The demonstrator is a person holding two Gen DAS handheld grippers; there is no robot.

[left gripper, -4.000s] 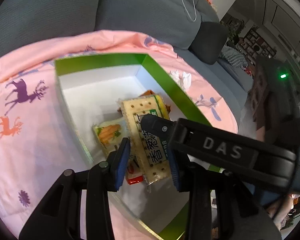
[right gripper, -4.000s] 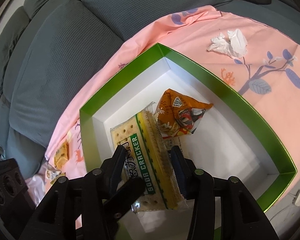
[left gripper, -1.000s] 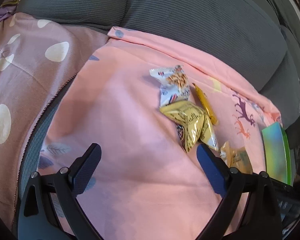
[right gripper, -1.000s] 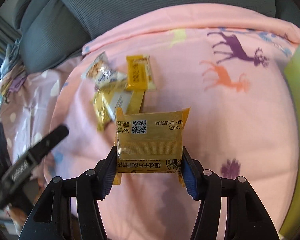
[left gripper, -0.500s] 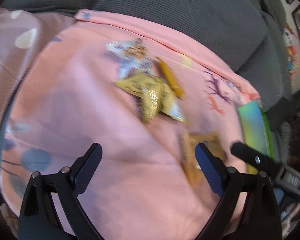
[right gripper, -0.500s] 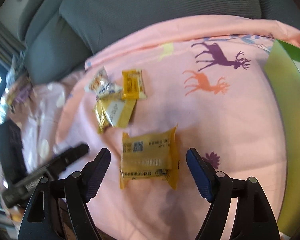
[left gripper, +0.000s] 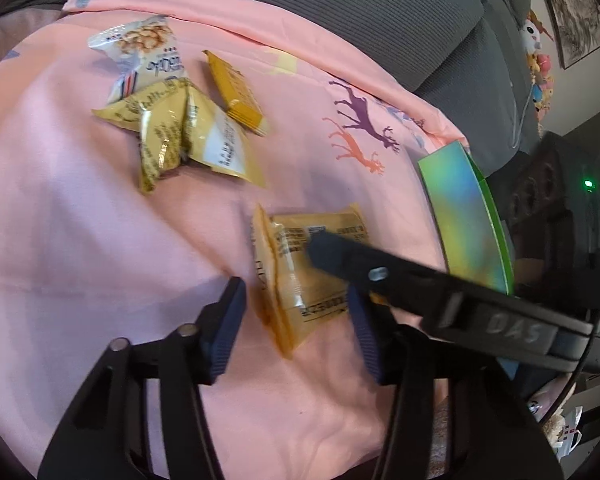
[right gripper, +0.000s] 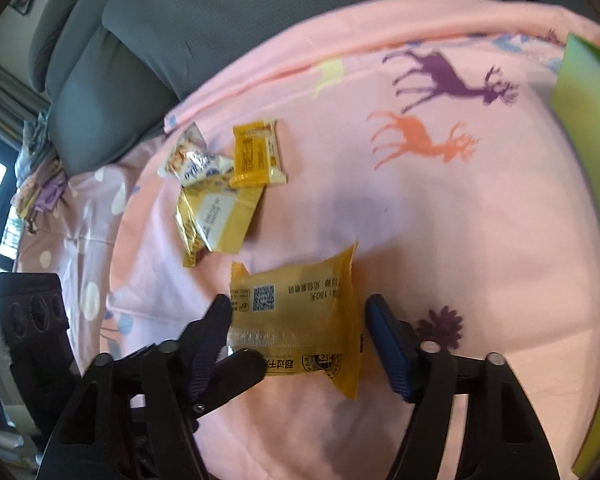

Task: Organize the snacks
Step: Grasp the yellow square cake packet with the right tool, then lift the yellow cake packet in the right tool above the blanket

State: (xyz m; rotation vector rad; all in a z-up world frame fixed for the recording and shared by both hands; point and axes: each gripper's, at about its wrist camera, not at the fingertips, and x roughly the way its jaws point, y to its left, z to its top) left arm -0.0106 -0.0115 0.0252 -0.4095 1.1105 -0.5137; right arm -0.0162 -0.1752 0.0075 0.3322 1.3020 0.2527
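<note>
Left wrist view: the left gripper (left gripper: 294, 322) straddles the flat orange-yellow foil snack packet (left gripper: 306, 272) lying on the pink deer-print cloth (left gripper: 80, 220); its jaws have just been closing, yet neither pad visibly presses, likely squaring it for pickup; the green cardboard box (left gripper: 466, 220) waits nearby; right wrist view: the right gripper (right gripper: 300, 336) brackets the same packet (right gripper: 296, 320), jaws just narrowing, right pad apart, nothing clamped
</note>
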